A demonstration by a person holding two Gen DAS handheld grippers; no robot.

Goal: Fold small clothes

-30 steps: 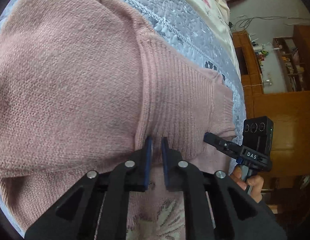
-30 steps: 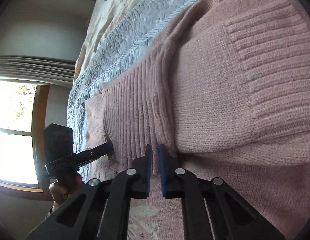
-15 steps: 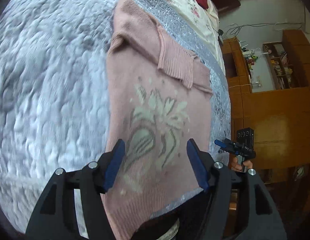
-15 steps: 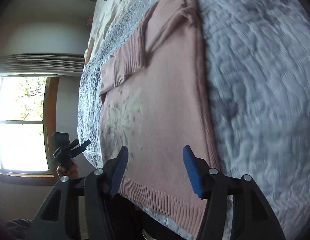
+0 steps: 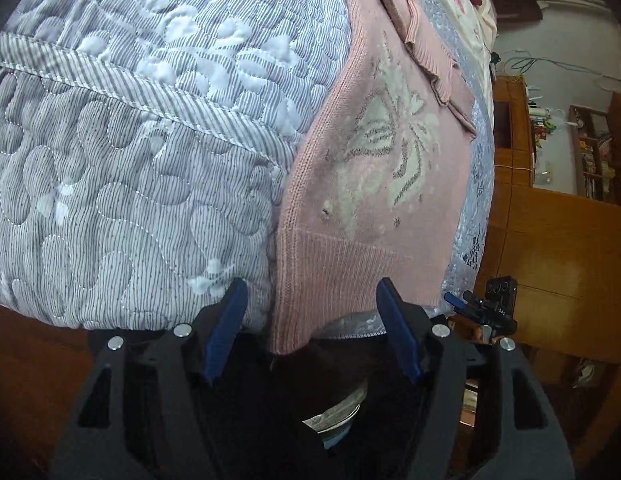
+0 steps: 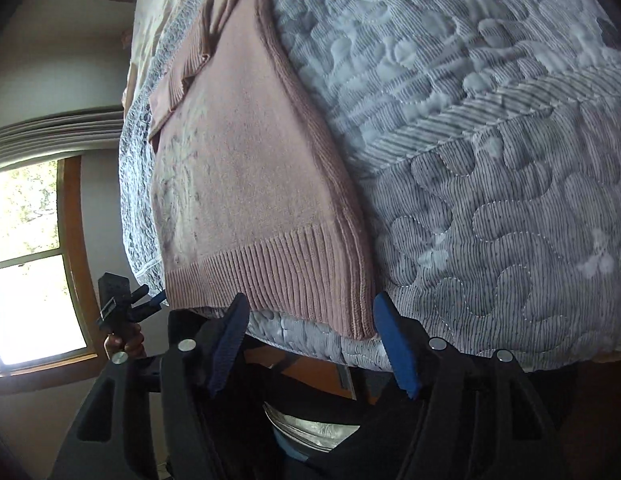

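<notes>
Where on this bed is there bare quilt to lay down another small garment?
The widest free patch is the grey quilt beside the long side seam of the pink sweater, running to the bed's near edge. Across the sweater only a thin strip of quilt borders the drop-off. The sweater's far end, with its folded sleeve, is crowded. Left gripper and right gripper hang open, off the bed.

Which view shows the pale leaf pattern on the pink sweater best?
The left wrist view: the pattern on the pink sweater lies sharp and evenly lit. In the right wrist view it sits at the sweater's far edge, faint and partly washed out.
</notes>
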